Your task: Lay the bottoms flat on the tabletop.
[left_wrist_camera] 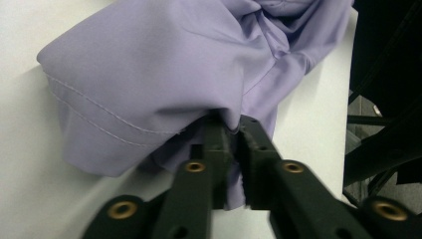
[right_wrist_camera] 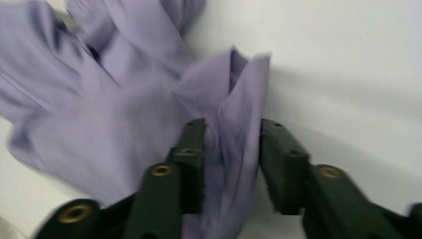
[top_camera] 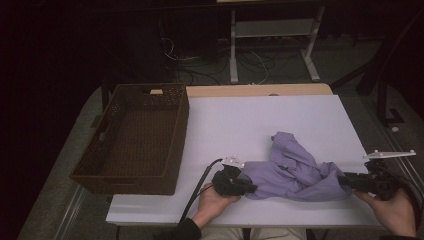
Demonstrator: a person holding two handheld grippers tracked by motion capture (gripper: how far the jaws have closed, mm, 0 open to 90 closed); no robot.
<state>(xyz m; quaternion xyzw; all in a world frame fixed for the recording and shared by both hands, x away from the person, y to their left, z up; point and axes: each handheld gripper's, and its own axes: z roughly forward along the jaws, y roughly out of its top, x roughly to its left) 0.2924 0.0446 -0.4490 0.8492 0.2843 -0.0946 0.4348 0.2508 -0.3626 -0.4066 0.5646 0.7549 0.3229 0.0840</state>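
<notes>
In the high view, a purple shirt [top_camera: 292, 172] is seen lying in a crumpled heap on the white table [top_camera: 260, 120], near the front edge. The left tool [top_camera: 235, 184] is held at the shirt's left end, and the right tool [top_camera: 357, 182] is held at its right end. A brown woven basket [top_camera: 135, 137] is seen on the left side of the table, well apart from the shirt. Nothing is seen inside it.

In the left gripper view, a thin fold of the shirt [left_wrist_camera: 164, 79] is pinched by the left tool [left_wrist_camera: 238, 144]. The jaws are pressed nearly together, with cloth caught in the narrow gap. A stitched hem is seen along the sleeve just beside the grip.

In the right gripper view, which is a little blurred, the jaws of the right tool [right_wrist_camera: 231, 154] are spread apart. A fold of the shirt [right_wrist_camera: 99, 119] hangs between them, but it is not squeezed by the pads.

The shirt is judged to be soft, light and floppy. It can be expected to sag and slip if only a little cloth is caught. It is best taken by a thick part, such as a hem or a seam, with one tool at each end.
</notes>
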